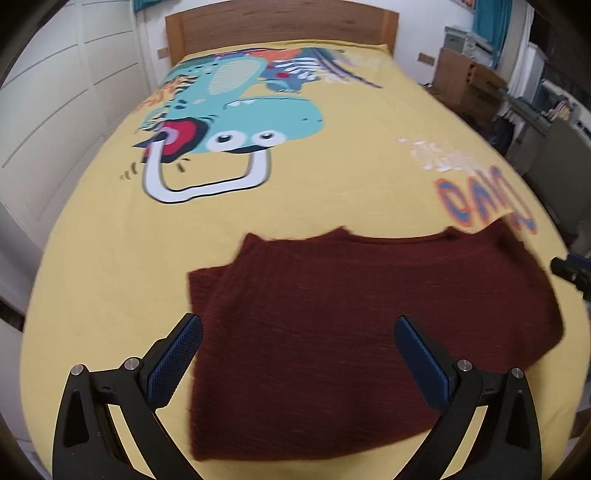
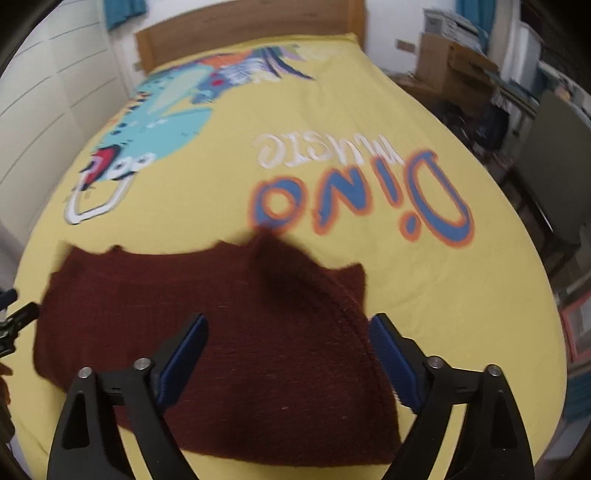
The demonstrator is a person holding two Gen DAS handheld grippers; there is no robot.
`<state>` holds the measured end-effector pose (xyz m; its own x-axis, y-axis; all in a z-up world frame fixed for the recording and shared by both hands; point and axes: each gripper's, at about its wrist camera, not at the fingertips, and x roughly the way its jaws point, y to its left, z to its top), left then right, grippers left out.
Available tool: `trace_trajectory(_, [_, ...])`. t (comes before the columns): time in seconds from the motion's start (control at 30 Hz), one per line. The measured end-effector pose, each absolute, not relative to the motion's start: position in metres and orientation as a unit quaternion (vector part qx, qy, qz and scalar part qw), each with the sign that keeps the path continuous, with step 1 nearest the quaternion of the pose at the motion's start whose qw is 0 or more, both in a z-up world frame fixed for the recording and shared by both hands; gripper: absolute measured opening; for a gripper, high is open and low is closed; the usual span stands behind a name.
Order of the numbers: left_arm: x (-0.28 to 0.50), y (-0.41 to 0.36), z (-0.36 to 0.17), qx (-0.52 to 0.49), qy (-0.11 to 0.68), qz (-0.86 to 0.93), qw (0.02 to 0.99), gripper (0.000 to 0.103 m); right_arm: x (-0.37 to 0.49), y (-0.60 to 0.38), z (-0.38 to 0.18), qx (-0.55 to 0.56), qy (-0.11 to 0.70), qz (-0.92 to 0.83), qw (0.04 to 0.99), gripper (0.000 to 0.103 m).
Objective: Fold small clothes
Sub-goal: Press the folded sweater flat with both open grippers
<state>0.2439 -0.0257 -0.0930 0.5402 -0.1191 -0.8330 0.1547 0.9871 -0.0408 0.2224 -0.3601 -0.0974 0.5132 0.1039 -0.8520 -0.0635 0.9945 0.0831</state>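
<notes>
A dark red knitted garment [image 1: 332, 332] lies flat on the yellow bedspread [image 1: 110, 277], partly folded, with a folded flap along its left side. My left gripper [image 1: 299, 347] is open and empty above the garment's near left part. In the right wrist view the same garment [image 2: 258, 332] lies below my right gripper [image 2: 288, 343], which is open and empty over its right part. A raised fold shows near the garment's far edge. The right gripper's tip shows at the far right of the left wrist view [image 1: 572, 273], and the left gripper's tip at the left edge of the right wrist view [image 2: 14, 321].
The bedspread carries a dinosaur print [image 1: 229, 110] and "Dino" lettering [image 2: 362, 199]. A wooden headboard [image 1: 280, 26] stands at the far end. White wardrobe doors [image 1: 55, 92] are on the left. Cardboard boxes and clutter [image 1: 469, 77] stand to the right of the bed.
</notes>
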Motion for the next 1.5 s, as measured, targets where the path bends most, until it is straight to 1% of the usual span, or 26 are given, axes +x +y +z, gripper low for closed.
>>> trace_trajectory(0.1, [0.237, -0.043, -0.101, 0.007, 0.476, -0.098, 0.874, 0.102, 0.21, -0.338, -0.091, 0.005, 0.47, 0.087, 0.879, 0.103])
trace_trajectory(0.17, [0.233, -0.054, -0.112, 0.007, 0.486, -0.106, 0.868, 0.102, 0.199, -0.318, -0.096, -0.019, 0.462, 0.106, 0.88, 0.103])
trace_trajectory(0.3, [0.222, -0.072, -0.139, 0.017, 0.505, -0.11, 0.856, 0.102, 0.182, -0.28, -0.131, -0.062, 0.482, 0.123, 0.865, 0.103])
trace_trajectory(0.43, [0.217, -0.076, -0.166, 0.021, 0.522, -0.104, 0.846, 0.102, 0.169, -0.263, -0.167, -0.069, 0.499, 0.123, 0.855, 0.103])
trace_trajectory(0.57, [0.212, -0.069, -0.188, 0.038, 0.531, -0.097, 0.841, 0.102, 0.161, -0.261, -0.191, -0.074, 0.511, 0.118, 0.848, 0.103])
trace_trajectory(0.87, [0.217, -0.028, -0.176, 0.009, 0.533, -0.082, 0.842, 0.102, 0.171, -0.311, -0.191, -0.036, 0.514, 0.089, 0.853, 0.103])
trace_trajectory(1.0, [0.214, -0.013, -0.183, 0.006, 0.532, -0.079, 0.843, 0.102, 0.172, -0.335, -0.192, -0.021, 0.517, 0.066, 0.853, 0.103])
trace_trajectory(1.17, [0.206, -0.016, -0.196, 0.024, 0.523, -0.072, 0.849, 0.102, 0.168, -0.351, -0.208, -0.001, 0.531, 0.068, 0.845, 0.103])
trace_trajectory(1.3, [0.21, -0.012, -0.2, 0.001, 0.514, -0.059, 0.856, 0.102, 0.16, -0.351, -0.216, -0.004, 0.508, 0.071, 0.858, 0.103])
trace_trajectory(1.5, [0.211, -0.014, -0.196, 0.002, 0.526, -0.054, 0.849, 0.102, 0.145, -0.357, -0.22, 0.012, 0.471, 0.074, 0.879, 0.103])
